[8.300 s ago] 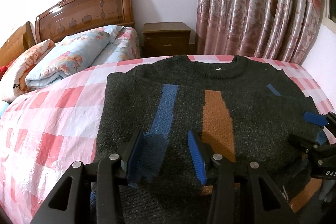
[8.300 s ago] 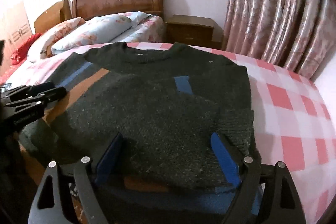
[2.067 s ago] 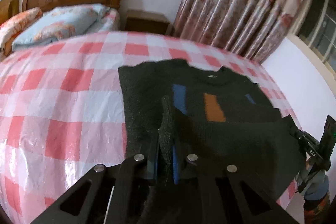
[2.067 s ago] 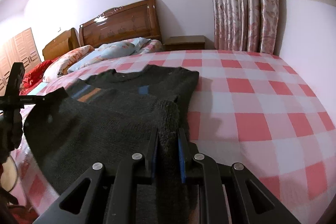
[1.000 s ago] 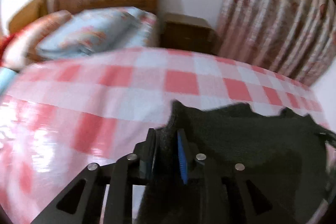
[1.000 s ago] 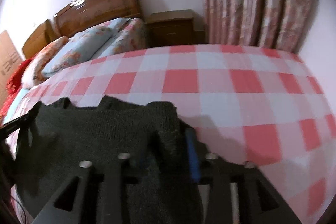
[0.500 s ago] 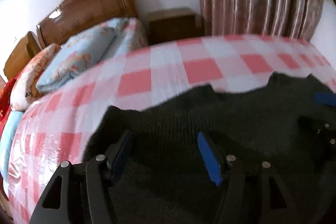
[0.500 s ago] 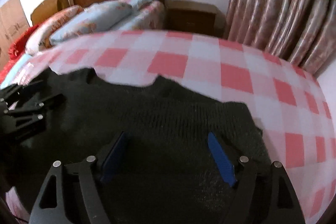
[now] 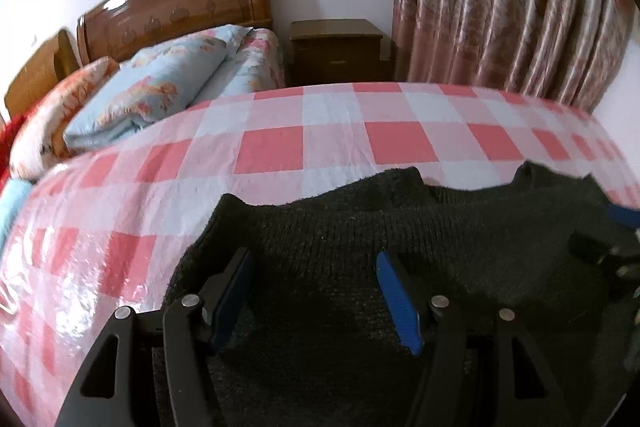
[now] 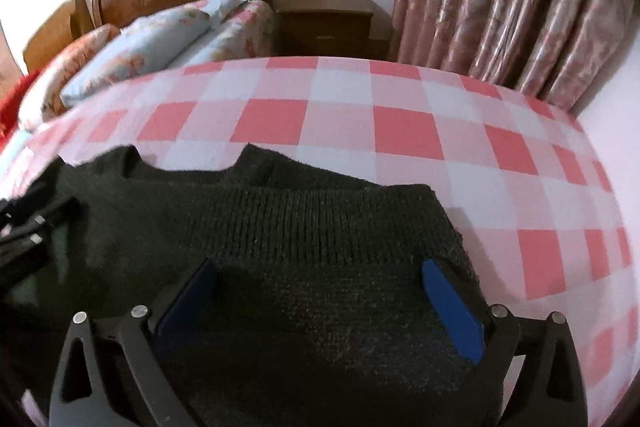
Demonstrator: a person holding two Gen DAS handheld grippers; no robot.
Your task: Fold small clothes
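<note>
A dark knitted sweater [image 9: 360, 239] lies folded on the pink-and-white checked bed cover [image 9: 280, 147]; its plain back faces up and its stripes are hidden. It also shows in the right wrist view [image 10: 312, 239]. My left gripper [image 9: 312, 267] is open and empty, its blue pads just above the sweater's left part. My right gripper [image 10: 316, 275] is open and empty over the sweater's right part, near its right edge. The right gripper's tip shows at the right edge of the left view [image 9: 616, 239]; the left gripper shows at the left of the right view [image 10: 28, 227].
Folded quilts and pillows [image 9: 152, 95] lie at the head of the bed by a wooden headboard [image 9: 176, 11]. A wooden nightstand [image 9: 336, 47] and floral curtains [image 9: 500, 7] stand behind. The bed cover [image 10: 520, 167] extends right of the sweater.
Both grippers held the sweater's hem, carried it up over the top half, then opened and let go. Now they hover open above the folded sweater.
</note>
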